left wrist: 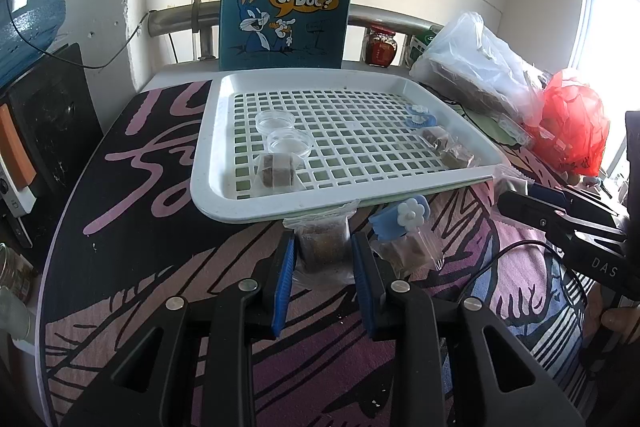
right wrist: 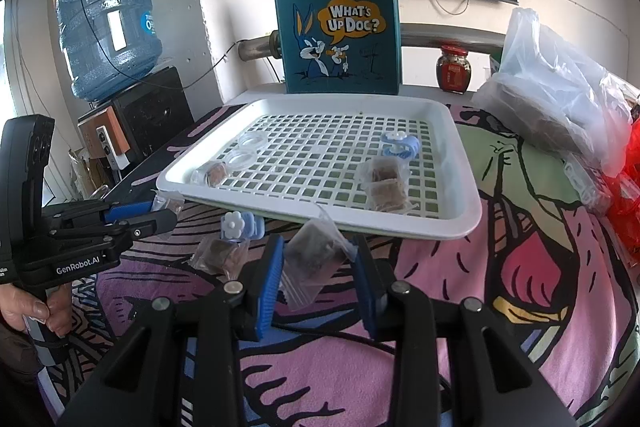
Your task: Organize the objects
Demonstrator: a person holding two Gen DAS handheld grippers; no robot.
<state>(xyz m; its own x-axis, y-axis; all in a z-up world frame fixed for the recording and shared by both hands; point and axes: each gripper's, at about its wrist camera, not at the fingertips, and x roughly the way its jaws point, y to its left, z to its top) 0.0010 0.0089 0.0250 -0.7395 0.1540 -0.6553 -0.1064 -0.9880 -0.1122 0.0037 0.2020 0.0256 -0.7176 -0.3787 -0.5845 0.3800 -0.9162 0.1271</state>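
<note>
Tongs (left wrist: 322,259) (right wrist: 318,263) each straddle a bagged brown block (left wrist: 322,247) beside tray (left wrist: 224,203).

Round table (right wrist: 460,267) with a cartoon-print cloth, pink, black and green. White perforated tray (right wrist: 464,223) sits mid-frame on it. Just below the tray's near rim: blue flower clip (right wrist: 240,225), a clear packet with brown cubes (right wrist: 224,255) touching the clip, another brown-filled packet (right wrist: 316,251) lower centre. Teal tote bag (right wrist: 338,31) upright at the table's far edge, red-lidded jar (right wrist: 453,69) beside it. Clear plastic bag (right wrist: 560,87) and red bag (right wrist: 628,195) at right.
</note>
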